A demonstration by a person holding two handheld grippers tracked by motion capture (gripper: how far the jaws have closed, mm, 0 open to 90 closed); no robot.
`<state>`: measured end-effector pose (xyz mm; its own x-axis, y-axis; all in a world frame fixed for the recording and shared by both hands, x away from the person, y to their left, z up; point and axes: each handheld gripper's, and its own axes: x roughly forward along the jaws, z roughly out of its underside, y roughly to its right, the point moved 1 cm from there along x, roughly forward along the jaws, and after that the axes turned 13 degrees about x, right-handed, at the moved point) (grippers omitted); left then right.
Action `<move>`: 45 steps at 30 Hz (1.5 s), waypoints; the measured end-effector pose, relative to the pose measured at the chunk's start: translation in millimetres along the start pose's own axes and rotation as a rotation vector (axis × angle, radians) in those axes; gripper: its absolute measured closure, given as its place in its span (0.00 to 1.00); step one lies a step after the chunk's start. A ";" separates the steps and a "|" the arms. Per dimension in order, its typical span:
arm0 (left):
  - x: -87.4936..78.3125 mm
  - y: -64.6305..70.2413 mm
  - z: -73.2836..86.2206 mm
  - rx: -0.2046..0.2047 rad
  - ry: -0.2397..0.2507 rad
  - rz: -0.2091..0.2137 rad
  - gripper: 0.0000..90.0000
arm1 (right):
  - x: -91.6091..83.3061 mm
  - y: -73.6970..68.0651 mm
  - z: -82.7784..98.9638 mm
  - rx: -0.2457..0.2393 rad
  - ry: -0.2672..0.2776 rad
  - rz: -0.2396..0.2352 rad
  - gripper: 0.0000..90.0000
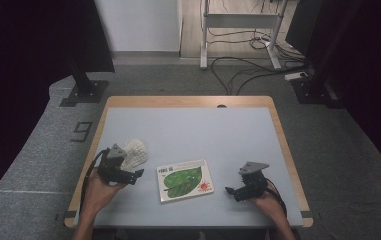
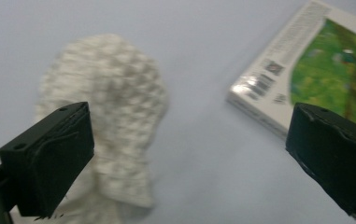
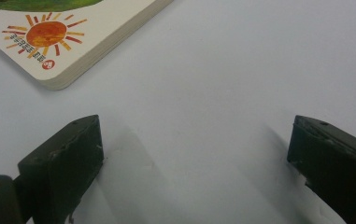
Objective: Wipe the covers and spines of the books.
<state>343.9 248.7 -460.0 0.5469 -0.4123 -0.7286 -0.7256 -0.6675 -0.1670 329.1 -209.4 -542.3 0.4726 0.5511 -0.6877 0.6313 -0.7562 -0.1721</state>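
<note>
While both hands rest low on the table, the book with the green leaf cover lies flat between them, touched by neither. At its nine o'clock the left gripper holds its jaws wide apart and empty, the white knitted cloth just beyond. At the book's three o'clock the right gripper stands equally spread over bare tabletop.
</note>
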 end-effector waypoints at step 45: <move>41.0 -57.6 24.1 -0.043 -0.098 0.030 0.80 | 0.5 -0.4 0.9 -0.001 0.006 0.002 0.03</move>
<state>398.0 285.2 -496.3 0.4800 -0.3713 -0.7949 -0.7213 -0.6828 -0.1166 328.6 -209.2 -543.2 0.4781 0.5515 -0.6836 0.6308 -0.7572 -0.1698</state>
